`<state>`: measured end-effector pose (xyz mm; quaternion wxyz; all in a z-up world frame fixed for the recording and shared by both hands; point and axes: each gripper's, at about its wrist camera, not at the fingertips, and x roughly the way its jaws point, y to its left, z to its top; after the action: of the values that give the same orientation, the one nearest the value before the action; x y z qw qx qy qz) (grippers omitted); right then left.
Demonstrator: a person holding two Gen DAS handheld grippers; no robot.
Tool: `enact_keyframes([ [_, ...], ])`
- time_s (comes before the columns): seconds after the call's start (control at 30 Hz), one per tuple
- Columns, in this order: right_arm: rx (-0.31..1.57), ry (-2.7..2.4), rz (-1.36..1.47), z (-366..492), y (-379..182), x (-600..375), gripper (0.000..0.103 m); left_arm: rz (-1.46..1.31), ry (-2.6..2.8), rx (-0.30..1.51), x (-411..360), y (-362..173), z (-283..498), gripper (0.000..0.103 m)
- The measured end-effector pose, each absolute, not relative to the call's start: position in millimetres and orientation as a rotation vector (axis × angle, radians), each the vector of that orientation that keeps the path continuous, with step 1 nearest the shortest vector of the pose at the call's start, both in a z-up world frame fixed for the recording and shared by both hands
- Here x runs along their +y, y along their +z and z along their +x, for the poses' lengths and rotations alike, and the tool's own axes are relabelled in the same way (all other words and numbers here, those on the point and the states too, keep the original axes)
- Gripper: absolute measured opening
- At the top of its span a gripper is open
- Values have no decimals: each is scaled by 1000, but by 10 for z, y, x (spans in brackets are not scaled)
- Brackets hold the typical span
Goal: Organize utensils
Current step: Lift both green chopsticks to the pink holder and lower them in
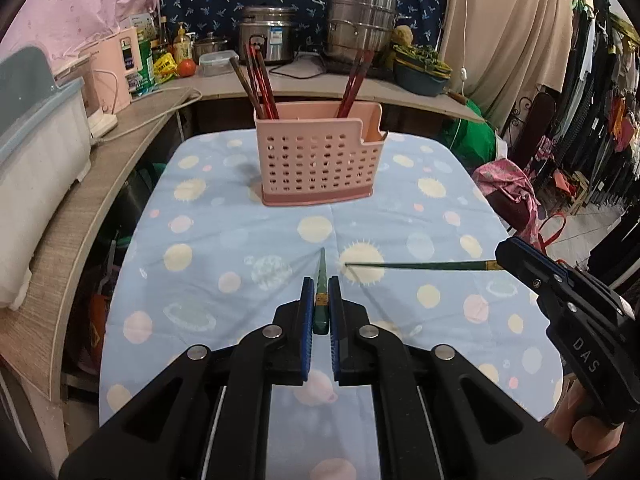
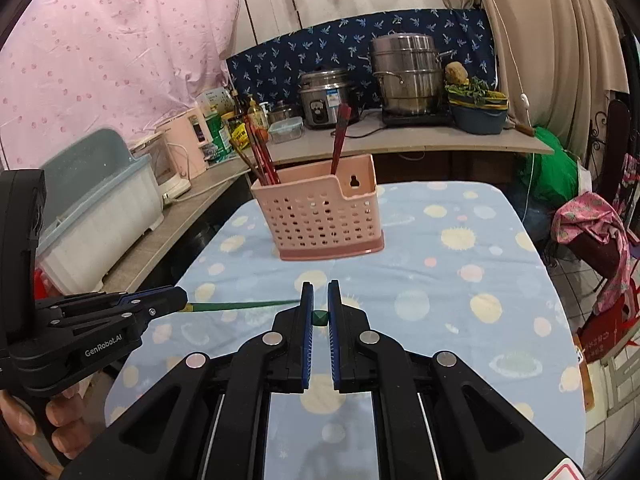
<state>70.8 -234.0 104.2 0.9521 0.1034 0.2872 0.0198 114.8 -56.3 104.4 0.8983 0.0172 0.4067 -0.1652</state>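
A pink perforated utensil holder stands on the table ahead, with several red and brown chopsticks in its left part and more in its right; it also shows in the right wrist view. My left gripper is shut on a green chopstick that points forward. My right gripper is shut on the thick end of another green chopstick. That chopstick points left in the left wrist view. The left gripper's chopstick crosses the right wrist view.
The table has a blue planet-print cloth. A wooden counter runs along the left with a white bin. Pots, a rice cooker and bottles stand behind. Clothes lie on a chair at right.
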Motion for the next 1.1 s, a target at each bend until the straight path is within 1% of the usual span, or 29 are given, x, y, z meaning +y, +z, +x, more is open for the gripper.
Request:
enact_keyframes([
  [0.43, 497, 64, 230, 1368, 1501, -2472, 7, 11, -332, 733, -646, 1645, 1864, 7],
  [0.9, 292, 50, 239, 2185, 2405, -2637, 7, -47, -311, 505, -699, 2666, 2468, 7],
  [1.1, 283, 34, 238, 2597, 2502, -2682, 7, -33, -271, 447, -735, 2817, 2834, 7],
])
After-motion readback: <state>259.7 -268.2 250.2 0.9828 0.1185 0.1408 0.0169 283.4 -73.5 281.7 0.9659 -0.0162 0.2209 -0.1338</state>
